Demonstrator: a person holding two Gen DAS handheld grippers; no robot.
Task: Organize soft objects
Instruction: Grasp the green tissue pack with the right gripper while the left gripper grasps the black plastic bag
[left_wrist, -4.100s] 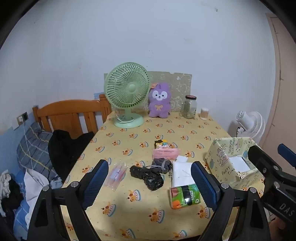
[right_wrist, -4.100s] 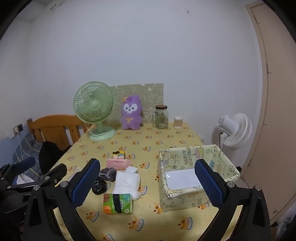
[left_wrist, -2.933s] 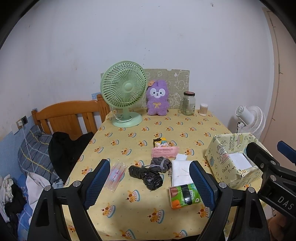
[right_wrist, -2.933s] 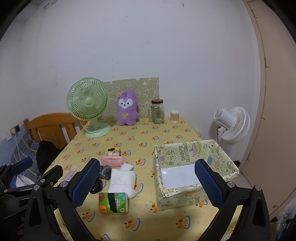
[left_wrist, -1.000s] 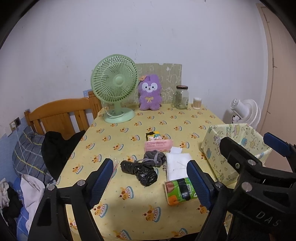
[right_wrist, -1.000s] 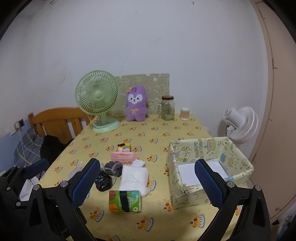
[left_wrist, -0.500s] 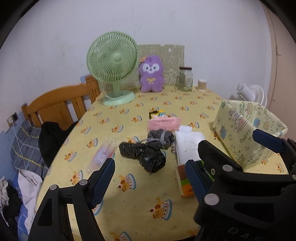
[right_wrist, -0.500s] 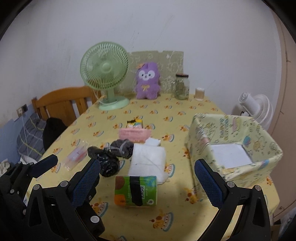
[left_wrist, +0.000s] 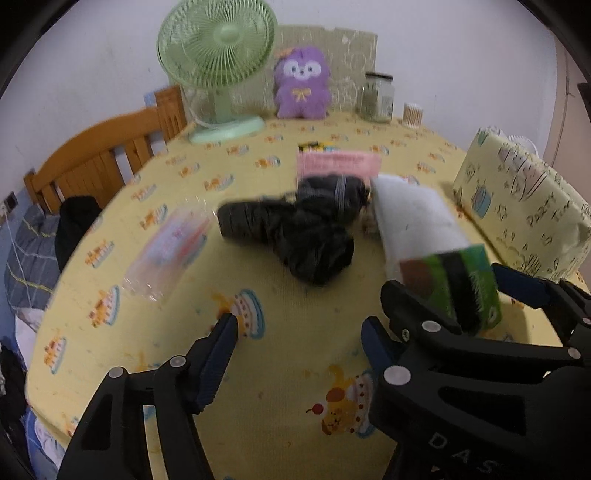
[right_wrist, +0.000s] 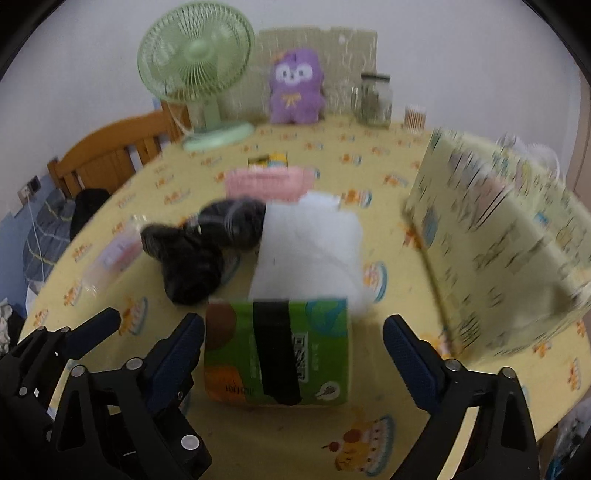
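Right hand-held gripper (right_wrist: 293, 334) hangs low at the desk's (right_wrist: 388, 424) near edge, jaws spread wide either side of the green tissue pack (right_wrist: 277, 352), apparently not touching it. Left hand-held gripper (left_wrist: 299, 338), also spread apart, holds nothing. White cloth (right_wrist: 310, 247) lies just behind the pack, patterned box (right_wrist: 495, 236) toward the right edge.

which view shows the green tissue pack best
The right wrist view: the green tissue pack lies centred between the open right gripper fingers, its whole top face visible. In the left wrist view the pack sits off to the right, blurred and partly hidden behind the right gripper.
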